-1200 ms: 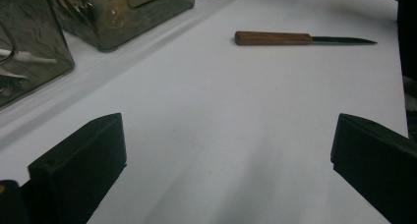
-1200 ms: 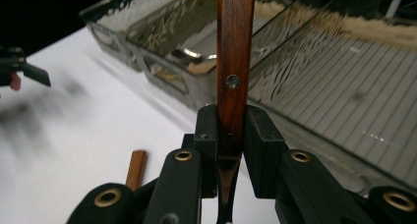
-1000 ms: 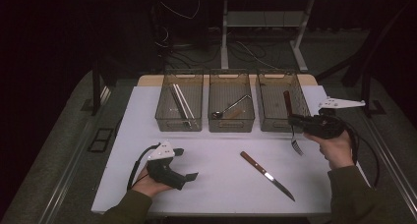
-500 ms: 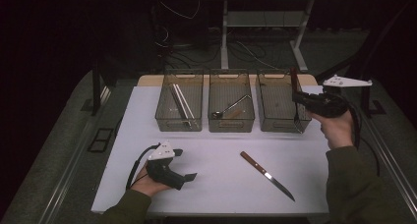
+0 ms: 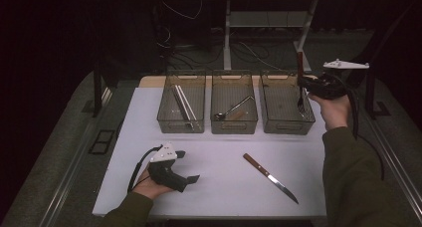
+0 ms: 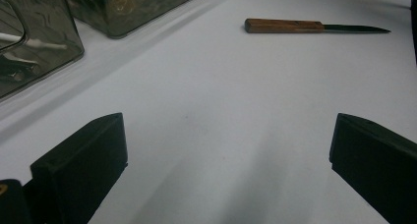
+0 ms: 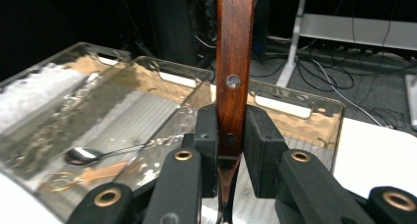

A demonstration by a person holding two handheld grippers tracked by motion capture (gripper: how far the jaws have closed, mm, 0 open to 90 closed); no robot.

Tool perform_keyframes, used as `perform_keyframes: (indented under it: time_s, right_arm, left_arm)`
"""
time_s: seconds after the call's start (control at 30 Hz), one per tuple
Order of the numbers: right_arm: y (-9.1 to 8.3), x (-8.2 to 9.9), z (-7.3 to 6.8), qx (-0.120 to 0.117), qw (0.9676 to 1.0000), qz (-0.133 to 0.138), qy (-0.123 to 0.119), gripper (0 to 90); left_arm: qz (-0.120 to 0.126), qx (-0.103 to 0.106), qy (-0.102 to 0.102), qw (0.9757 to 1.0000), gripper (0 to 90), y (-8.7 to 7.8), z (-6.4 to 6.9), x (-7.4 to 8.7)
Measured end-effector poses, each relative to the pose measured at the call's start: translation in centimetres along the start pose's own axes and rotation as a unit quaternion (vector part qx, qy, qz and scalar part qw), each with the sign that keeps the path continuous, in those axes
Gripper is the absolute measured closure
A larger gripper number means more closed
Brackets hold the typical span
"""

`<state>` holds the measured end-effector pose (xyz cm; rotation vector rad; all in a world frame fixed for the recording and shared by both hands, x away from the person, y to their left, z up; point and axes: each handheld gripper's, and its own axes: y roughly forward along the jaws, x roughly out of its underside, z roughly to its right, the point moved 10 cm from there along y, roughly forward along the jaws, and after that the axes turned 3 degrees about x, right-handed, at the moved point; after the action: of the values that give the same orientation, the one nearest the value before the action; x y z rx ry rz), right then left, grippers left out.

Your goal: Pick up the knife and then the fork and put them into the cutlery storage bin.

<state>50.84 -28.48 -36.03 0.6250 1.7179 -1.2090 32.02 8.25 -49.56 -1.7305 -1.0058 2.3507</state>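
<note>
I noted olive-green sleeves (image 5: pixel 351 177) on both forearms; black grippers, grey three-cornered plates, trailing black cables, brass-coloured rivets on the jaw links.

White table (image 5: pixel 219 187), three clear bins (image 5: pixel 234 109), wooden-handled knife (image 5: pixel 270 177)

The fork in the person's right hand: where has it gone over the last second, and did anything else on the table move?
The right hand-held gripper, shut on the fork by its wooden handle, carried it up from the table's right side and back over the right-hand bin, prongs hanging down. The left hand-held gripper stayed put, open, and the knife kept its place.
</note>
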Motion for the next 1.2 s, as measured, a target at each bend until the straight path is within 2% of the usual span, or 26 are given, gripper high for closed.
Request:
perform_keyframes:
  time_s: [0.2, 0.43, 0.53, 0.63, 0.9, 1.2]
  right_arm:
    - [2.6, 1.2, 1.1, 0.015, 0.9994, -0.031, -0.006, 77.4]
    - [4.6, 3.1, 2.0, 0.022, 0.9980, -0.057, 0.014, 77.3]
    - [5.2, 3.7, 2.0, 0.025, 0.9973, -0.069, 0.003, 77.3]
    - [5.6, 4.5, 2.0, 0.028, 0.9962, -0.082, -0.007, 77.3]
    - [6.1, 6.8, 2.6, 0.028, 0.9936, -0.110, -0.001, 77.3]
    - [6.2, 7.8, 2.5, 0.025, 0.9904, -0.135, -0.015, 77.2]
  left_arm:
    - [0.000, 0.003, 0.002, 1.0000, 0.0, 0.1, 0.1, 0.0]
    - [0.001, 0.007, 0.005, 1.0000, 0.0, 0.2, 0.3, -0.1]
    - [0.004, 0.006, 0.001, 1.0000, 0.0, 0.2, 0.3, -0.1]
    - [0.002, 0.007, 0.003, 1.0000, 0.0, 0.3, 0.3, -0.1]
    - [0.000, 0.007, 0.004, 1.0000, 0.0, 0.4, 0.4, -0.1]
    - [-0.003, 0.007, 0.005, 1.0000, 0.0, 0.5, 0.5, 0.0]
